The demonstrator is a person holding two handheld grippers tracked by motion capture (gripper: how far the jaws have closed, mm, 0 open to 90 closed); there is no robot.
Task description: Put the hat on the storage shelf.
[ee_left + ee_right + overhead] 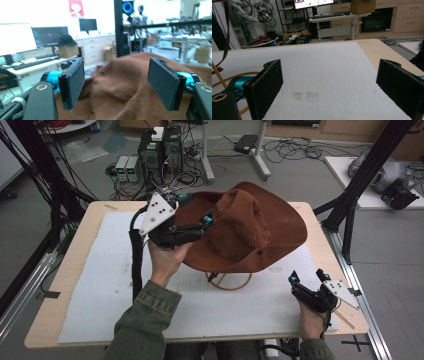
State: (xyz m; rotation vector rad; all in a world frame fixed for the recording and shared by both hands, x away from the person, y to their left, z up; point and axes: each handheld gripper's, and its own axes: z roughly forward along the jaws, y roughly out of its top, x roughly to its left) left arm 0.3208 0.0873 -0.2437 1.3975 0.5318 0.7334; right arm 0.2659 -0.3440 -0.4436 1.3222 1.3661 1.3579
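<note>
The left gripper (pixel 120 85) is standing released, its pads (pixel 75 82) apart and not pressing the brown hat (pixel 125 95) lying between them. The hat (pixel 240 227) is resting on the counter's (pixel 320 235) white mat (pixel 110 285). I think its loose brim is risking a snag. The right gripper (pixel 309 278) is waiting empty and unclenched.

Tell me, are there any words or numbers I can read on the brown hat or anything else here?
None can be read.
Brown wide-brimmed felt hat: no writing shows.
Red-and-white poster on the wall: too blurred to read.
Bright monitor screen: print too small to read.
</note>
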